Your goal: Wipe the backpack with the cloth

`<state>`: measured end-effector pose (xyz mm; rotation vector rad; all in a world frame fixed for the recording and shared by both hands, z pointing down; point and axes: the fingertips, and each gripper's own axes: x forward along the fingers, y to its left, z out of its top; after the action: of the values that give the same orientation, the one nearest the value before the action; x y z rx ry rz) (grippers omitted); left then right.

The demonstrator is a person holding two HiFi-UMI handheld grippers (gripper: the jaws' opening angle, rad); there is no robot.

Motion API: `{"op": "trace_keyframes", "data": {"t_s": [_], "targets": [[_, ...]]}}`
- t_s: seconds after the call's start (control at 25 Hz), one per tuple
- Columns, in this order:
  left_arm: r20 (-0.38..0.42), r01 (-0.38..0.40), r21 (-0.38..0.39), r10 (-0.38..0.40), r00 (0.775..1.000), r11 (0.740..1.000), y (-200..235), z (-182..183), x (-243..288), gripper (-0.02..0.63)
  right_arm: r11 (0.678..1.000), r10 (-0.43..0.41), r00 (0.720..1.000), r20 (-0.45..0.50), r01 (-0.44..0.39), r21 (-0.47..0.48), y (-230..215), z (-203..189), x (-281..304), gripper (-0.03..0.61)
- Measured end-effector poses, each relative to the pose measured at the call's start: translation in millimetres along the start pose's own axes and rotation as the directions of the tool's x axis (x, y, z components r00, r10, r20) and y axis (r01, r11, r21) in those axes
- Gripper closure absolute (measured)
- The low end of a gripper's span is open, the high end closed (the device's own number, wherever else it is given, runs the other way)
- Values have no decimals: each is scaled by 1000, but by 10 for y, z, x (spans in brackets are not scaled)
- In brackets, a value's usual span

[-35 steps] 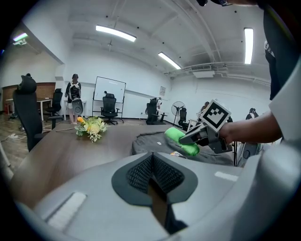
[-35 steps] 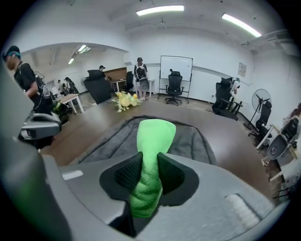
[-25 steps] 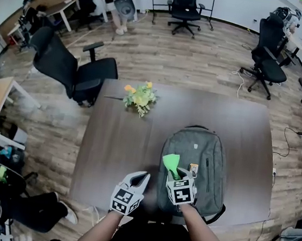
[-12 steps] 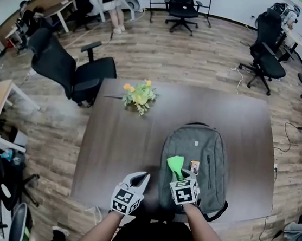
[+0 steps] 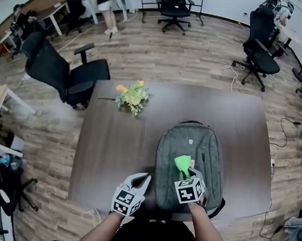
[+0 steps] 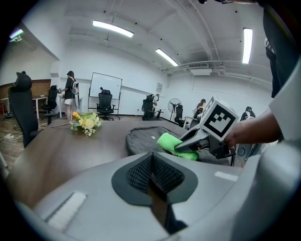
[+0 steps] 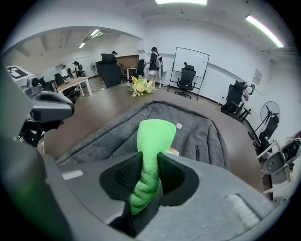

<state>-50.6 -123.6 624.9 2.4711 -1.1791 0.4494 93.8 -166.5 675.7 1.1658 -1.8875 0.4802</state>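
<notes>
Head view showed the grey backpack [image 5: 190, 160] lying flat on the dark table [image 5: 114, 151], nearer its front right part, with the green cloth [image 5: 183, 163] over its lower middle. The cloth was soft and light, likely to flop and bunch, so a firm pinch at one end suited it; the right gripper [image 5: 186, 177] was clenched on just that, a rolled end squeezed between its pads. The backpack's fabric looked limp and could shift under wiping. The left gripper [image 5: 142, 178] hung beside the bag over the table, jaws together on nothing. Whether the cloth touched the fabric was unclear, and the bag's near edge was hidden by the right gripper and arm
</notes>
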Motion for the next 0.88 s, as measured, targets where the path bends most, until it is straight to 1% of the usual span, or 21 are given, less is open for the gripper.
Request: {"op": "trace_keyframes", "data": {"t_s": [0.2, 0.32, 0.52, 0.88], "targets": [[1, 16, 14, -16, 1000, 1000, -49, 27, 48, 594, 997, -56, 998, -9, 57, 45, -315, -103, -60, 480], [-11, 14, 13, -14, 1000, 1000, -61, 12, 81, 594, 994, -99, 995, -25, 100, 52, -523, -193, -101, 480], [-13, 24, 20, -24, 1000, 1000, -103, 37, 134, 594, 981, -189, 980, -56, 191, 45, -911, -348, -198, 480], [-12, 28, 35, -27, 1000, 999, -164, 68, 155, 594, 956, -283, 954, -104, 289, 48, -1434, -640, -379, 480]]}}
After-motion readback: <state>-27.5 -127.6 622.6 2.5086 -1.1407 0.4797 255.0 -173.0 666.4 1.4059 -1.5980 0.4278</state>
